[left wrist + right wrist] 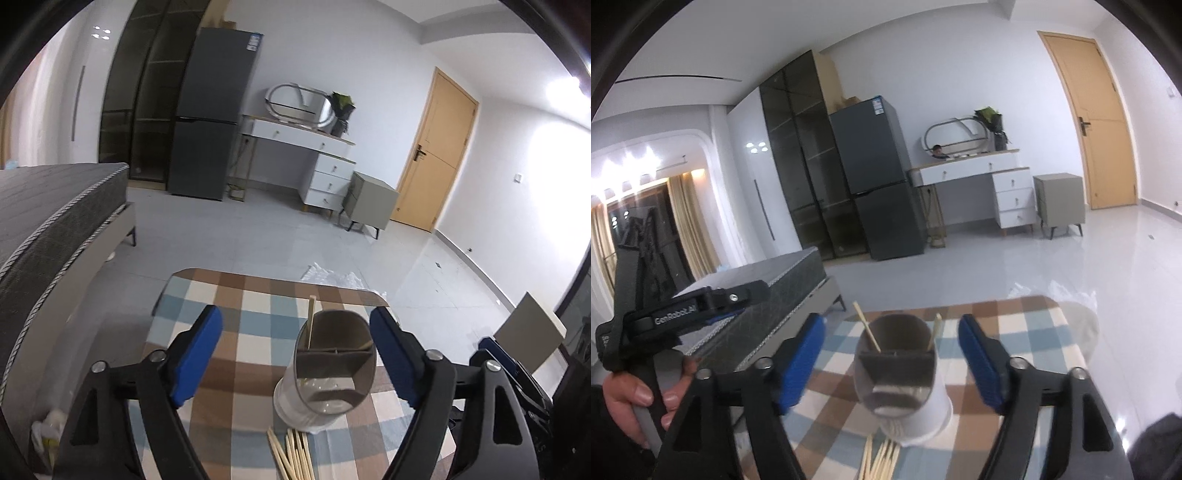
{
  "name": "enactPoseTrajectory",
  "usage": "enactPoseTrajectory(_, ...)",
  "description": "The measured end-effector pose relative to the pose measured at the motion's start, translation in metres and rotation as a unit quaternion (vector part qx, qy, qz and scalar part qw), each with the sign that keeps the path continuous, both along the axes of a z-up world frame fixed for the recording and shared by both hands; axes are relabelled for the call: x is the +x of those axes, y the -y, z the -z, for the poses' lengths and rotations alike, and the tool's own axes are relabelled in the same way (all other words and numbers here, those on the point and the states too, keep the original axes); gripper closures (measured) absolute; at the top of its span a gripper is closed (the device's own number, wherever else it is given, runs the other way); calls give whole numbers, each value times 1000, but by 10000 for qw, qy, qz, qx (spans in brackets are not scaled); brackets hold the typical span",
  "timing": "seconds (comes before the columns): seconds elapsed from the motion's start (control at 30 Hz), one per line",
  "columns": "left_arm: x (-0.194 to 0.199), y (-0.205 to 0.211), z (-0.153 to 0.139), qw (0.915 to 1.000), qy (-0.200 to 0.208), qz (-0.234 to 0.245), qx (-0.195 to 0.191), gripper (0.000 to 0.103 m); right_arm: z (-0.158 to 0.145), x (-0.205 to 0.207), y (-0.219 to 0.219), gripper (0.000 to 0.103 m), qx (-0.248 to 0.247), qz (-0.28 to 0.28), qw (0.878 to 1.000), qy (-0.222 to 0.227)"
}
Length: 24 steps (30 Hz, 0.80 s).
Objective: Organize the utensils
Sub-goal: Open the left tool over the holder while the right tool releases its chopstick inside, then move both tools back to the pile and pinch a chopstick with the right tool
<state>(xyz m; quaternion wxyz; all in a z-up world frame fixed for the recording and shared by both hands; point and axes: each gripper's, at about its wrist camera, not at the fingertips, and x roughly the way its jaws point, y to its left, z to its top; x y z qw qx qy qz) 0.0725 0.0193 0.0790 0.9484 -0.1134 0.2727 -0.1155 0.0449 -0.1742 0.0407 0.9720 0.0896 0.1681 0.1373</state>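
A grey cylindrical utensil holder (328,369) (897,373) with inner dividers and a white base stands on a table with a checked cloth (236,295) (1027,321). One wooden chopstick (311,319) shows in it in the left wrist view; two chopsticks (867,330) stick up in the right wrist view. Several loose chopsticks (291,456) (881,459) lie on the cloth just in front of the holder. My left gripper (295,314) is open, its blue pads (199,354) clear of the holder. My right gripper (890,319) is open too, with its pads (979,362) either side of the holder, not touching.
A bed (48,229) (768,295) runs along the table's left side. A hand (628,398) holds the left gripper's body at the left. Beyond the table are tiled floor, a crumpled plastic bag (328,275), a fridge (210,110), a white desk (317,155) and a door (436,147).
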Motion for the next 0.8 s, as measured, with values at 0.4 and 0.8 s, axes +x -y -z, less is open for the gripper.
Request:
enactPoseTrajectory(0.4, -36, 4, 11, 9982, 118, -440, 399, 11, 3, -43, -11, 7, -157, 153, 9997, -139)
enactPoseTrajectory(0.8, -43, -7, 60, 9968, -146, -598, 512, 6, 44, -42, -26, 4, -461, 128, 9959, -773)
